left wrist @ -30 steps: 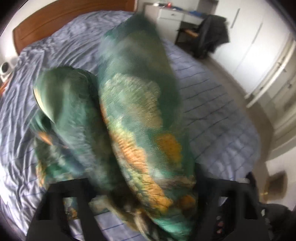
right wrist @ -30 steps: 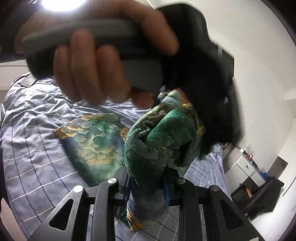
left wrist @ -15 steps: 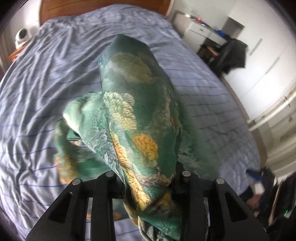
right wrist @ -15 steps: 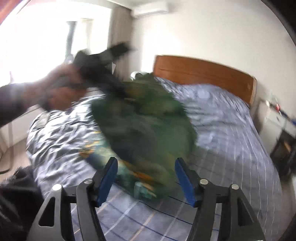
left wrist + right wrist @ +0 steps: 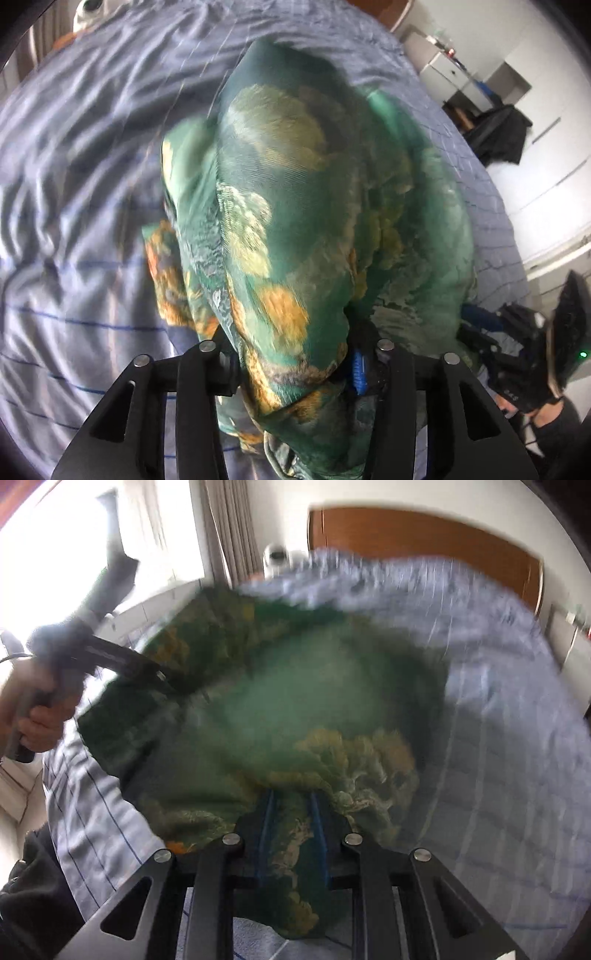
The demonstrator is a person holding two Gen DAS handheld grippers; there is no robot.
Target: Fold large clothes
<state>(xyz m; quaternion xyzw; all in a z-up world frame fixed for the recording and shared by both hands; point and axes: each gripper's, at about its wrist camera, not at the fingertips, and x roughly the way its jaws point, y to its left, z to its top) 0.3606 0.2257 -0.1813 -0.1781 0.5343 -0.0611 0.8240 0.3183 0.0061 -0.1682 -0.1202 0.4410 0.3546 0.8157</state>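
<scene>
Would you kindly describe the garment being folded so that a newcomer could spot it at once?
Start at the bed with the wooden headboard and its pale blue striped sheet. Bunched above that sheet is the garment, gripped by the left gripper and the right gripper. It alone is dark green, silky, with orange and cream blotches.

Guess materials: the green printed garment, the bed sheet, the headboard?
Green garment: thin woven fabric with a slight sheen, likely satin or silk-like; it drapes softly and shows a fine weave. Bed sheet: matte, cotton-like, creased, with thin stripes. Headboard: smooth reddish-brown wood or veneer; blur hides any grain.
</scene>
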